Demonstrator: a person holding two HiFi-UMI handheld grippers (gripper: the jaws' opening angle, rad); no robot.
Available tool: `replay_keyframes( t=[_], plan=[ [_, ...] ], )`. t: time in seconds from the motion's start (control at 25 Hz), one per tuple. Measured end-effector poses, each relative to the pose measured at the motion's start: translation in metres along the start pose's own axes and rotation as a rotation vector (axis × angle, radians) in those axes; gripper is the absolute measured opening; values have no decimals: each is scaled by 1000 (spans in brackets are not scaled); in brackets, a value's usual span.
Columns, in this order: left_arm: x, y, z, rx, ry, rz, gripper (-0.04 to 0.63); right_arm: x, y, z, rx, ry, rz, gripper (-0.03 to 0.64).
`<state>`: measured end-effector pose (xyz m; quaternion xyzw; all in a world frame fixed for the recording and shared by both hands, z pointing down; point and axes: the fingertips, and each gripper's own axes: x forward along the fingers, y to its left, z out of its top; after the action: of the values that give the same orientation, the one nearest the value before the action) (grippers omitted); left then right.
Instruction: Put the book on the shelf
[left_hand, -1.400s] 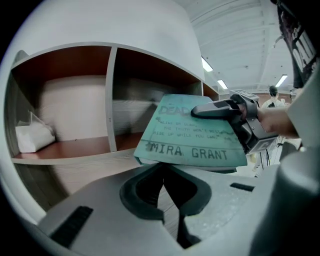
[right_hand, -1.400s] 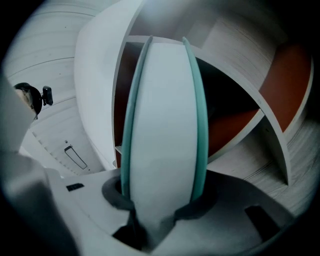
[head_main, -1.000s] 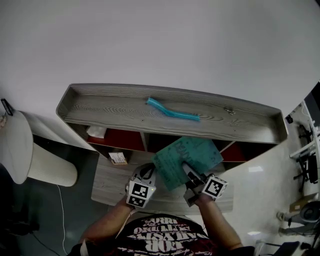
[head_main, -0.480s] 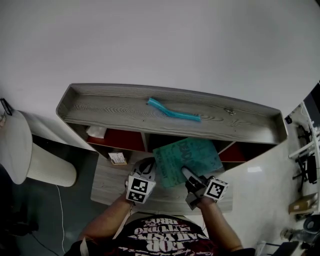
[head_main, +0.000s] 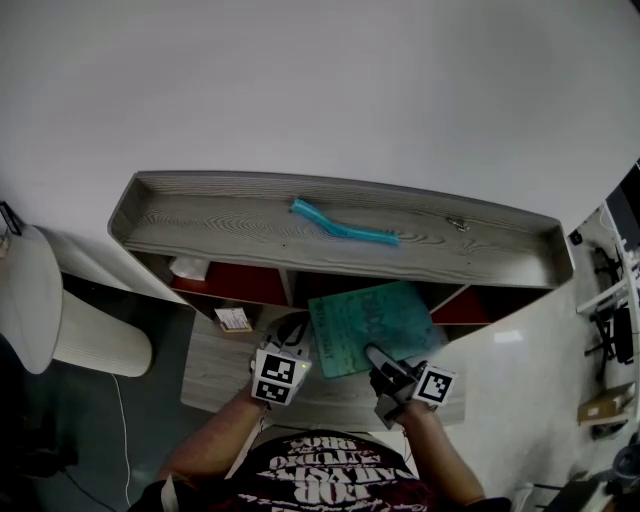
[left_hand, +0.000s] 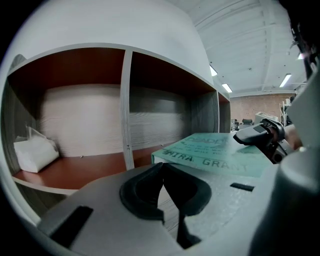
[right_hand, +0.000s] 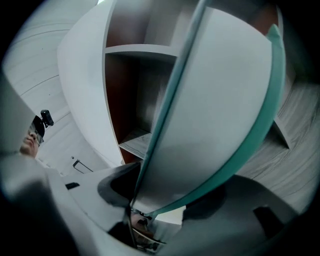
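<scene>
While the one teal book (head_main: 372, 322) lies flat on the lower board of the shelf (head_main: 200, 225), its far end in at the middle compartment, I see my right gripper (right_hand: 165, 200) with its jaws spread wide, having just been opening. The book's near corner stands between them, unclamped. My left gripper (left_hand: 164, 182) hovers just left of the book, jaws together on nothing. One teal strip (head_main: 343, 227) lies on the shelf top. One white pouch (left_hand: 34, 152) sits in the left compartment, and one small card (head_main: 234, 318) lies on the board.

Ahead-left of the left gripper (left_hand: 162, 172), the compartment (left_hand: 85, 170) stands open. Only a white bag (left_hand: 32, 152) sits there. The teal book (left_hand: 215, 152) blocks ahead-right.
</scene>
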<state>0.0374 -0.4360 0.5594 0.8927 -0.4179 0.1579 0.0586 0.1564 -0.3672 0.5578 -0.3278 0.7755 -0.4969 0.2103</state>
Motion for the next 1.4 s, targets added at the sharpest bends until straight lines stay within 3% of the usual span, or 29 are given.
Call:
replay_keyframes(
  t=[0.4,0.84,1.4],
  plan=[
    [-6,-4,-10,-4,19,-19,6,12,-9,11,57,-67,-21,229],
    [-33,-6,-35,-72,54,4,6,35,-18,21,98,-109,-51,218],
    [-36,-55,-41,-43,81,-121,6,59,-24,27,156,-145,-81,207]
  ],
)
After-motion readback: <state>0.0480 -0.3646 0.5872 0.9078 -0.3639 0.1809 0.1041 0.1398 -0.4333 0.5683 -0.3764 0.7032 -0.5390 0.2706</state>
